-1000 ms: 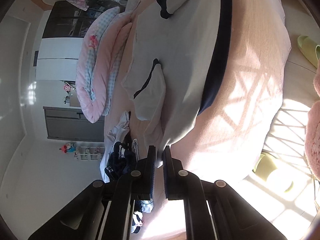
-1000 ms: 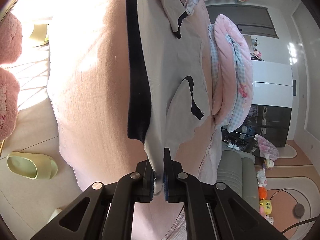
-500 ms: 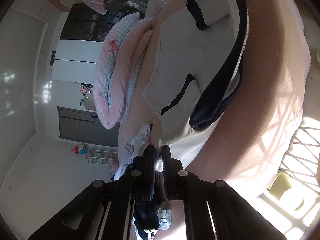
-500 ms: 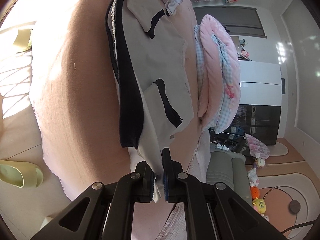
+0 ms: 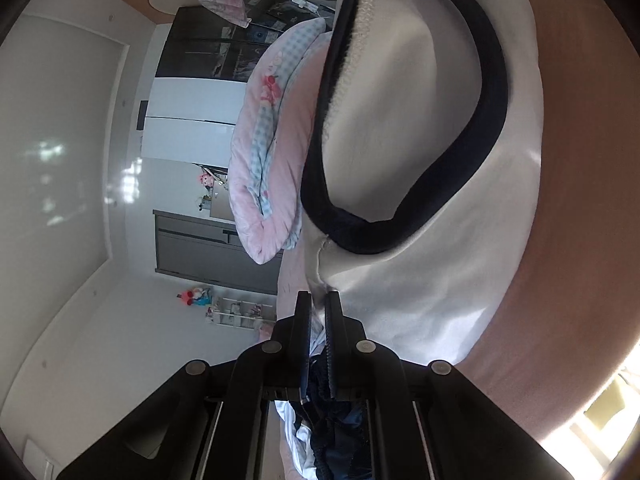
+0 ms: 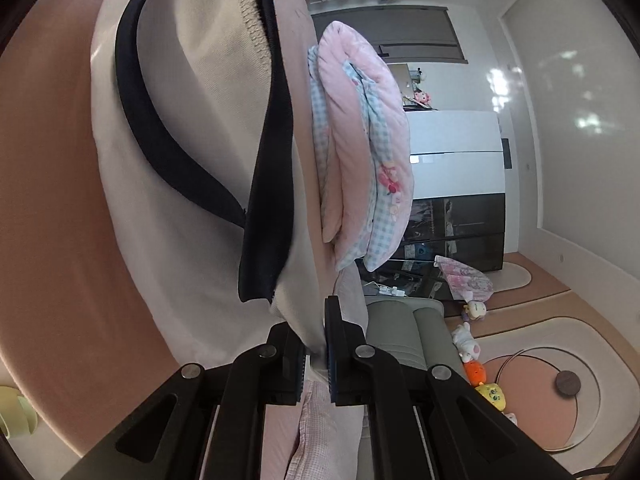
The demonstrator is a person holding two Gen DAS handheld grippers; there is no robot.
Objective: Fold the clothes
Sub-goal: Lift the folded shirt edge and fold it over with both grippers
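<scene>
- Bedroom: pink bed [image 5: 580, 160], rolled quilt [image 5: 264, 152] far left.
- Pale sweatshirt [image 5: 420, 288] with navy hem, lifted off the bed.
- Left gripper [image 5: 319, 300] and right gripper [image 6: 316, 344] each pinch a hem corner.
- Soft, light, droopy; those hem corners look like the best hold.

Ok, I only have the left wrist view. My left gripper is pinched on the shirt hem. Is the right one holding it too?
Observer: Yes, the right gripper is shut on the white shirt, at the hem's other corner.
Operator: Anything near that side?
Observer: A grey cushioned seat sits just beyond its fingers.
Operator: And the floor there?
Observer: Plush toys lie on a round-patterned rug.
</scene>
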